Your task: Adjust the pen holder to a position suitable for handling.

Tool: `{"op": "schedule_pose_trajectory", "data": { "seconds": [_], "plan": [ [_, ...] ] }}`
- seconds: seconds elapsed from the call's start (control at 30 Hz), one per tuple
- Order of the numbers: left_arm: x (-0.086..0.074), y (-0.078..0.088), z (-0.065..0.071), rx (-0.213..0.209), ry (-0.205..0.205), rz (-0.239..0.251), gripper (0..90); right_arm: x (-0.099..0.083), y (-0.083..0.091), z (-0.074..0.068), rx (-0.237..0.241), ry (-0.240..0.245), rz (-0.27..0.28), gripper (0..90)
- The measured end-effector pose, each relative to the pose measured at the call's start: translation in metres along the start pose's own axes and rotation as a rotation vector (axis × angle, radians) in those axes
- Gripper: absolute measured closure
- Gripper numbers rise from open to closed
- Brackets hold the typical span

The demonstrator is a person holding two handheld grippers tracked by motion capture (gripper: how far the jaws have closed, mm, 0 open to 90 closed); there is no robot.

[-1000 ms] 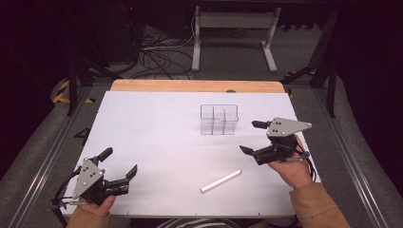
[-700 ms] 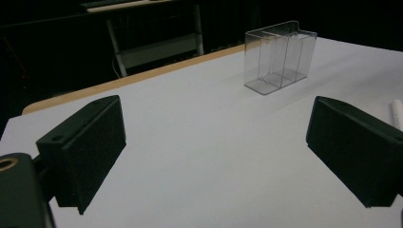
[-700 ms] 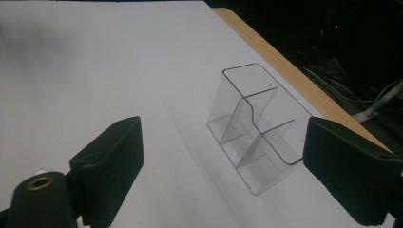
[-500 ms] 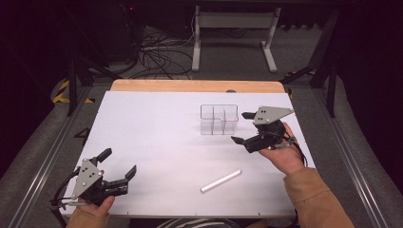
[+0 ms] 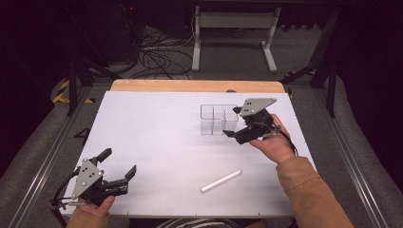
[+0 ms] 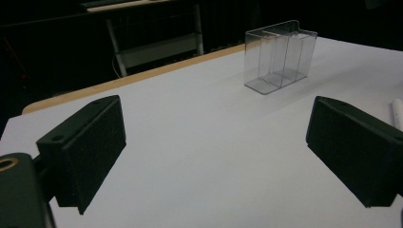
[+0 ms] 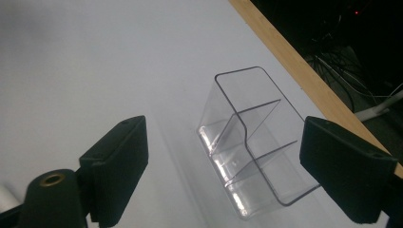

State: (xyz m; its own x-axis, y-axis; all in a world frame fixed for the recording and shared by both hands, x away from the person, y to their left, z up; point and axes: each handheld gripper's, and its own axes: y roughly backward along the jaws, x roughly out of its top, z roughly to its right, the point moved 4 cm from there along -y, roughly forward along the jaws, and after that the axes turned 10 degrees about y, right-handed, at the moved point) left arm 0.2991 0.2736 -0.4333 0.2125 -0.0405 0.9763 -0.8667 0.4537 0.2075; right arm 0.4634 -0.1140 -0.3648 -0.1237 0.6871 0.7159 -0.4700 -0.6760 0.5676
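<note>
A clear plastic organiser (image 5: 217, 118) with several compartments stands upright on the white table (image 5: 157, 133), right of centre. My right gripper (image 5: 232, 122) is open at its right side, one jaw at the far corner and one at the near corner. In the right gripper view the organiser (image 7: 256, 147) lies between and just ahead of the open jaws (image 7: 228, 137). A white stick (image 5: 221, 181) lies nearer the front edge. My left gripper (image 5: 118, 163) rests open at the front left, holding nothing; its view shows the organiser (image 6: 280, 57) far off and the stick's end (image 6: 397, 111).
The table's wooden far edge (image 5: 195, 86) runs behind the organiser. Beyond it stand a metal frame (image 5: 233, 33) and loose cables (image 5: 157, 52) on the floor. Bare white surface stretches between the two grippers.
My right gripper has moved left and away from the person, up to the organiser's right side, still open. The left gripper has stayed put.
</note>
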Motion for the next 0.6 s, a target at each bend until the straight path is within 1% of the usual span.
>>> {"op": "schedule_pose_trajectory", "data": {
  "seconds": [0.13,0.23,0.37,0.43,0.6],
  "plan": [
    [0.0,0.0,0.0,-0.001,0.002,0.001,6.9,0.002,-0.007,0.004,0.01,0.004,-0.017,17.3],
    [0.0,0.0,0.0,-0.003,0.002,0.0,6.9,0.002,-0.011,0.007,0.013,0.022,-0.036,17.6],
    [0.0,-0.001,-0.001,-0.002,-0.001,-0.001,6.9,0.003,-0.015,0.011,0.022,0.019,-0.03,18.4],
    [0.0,0.0,0.0,-0.002,0.001,-0.002,6.9,0.002,-0.019,0.013,0.026,0.023,-0.046,18.7],
    [0.0,-0.001,0.0,-0.002,-0.001,-0.001,6.9,0.004,-0.022,0.016,0.03,0.024,-0.047,19.7]
  ]
}}
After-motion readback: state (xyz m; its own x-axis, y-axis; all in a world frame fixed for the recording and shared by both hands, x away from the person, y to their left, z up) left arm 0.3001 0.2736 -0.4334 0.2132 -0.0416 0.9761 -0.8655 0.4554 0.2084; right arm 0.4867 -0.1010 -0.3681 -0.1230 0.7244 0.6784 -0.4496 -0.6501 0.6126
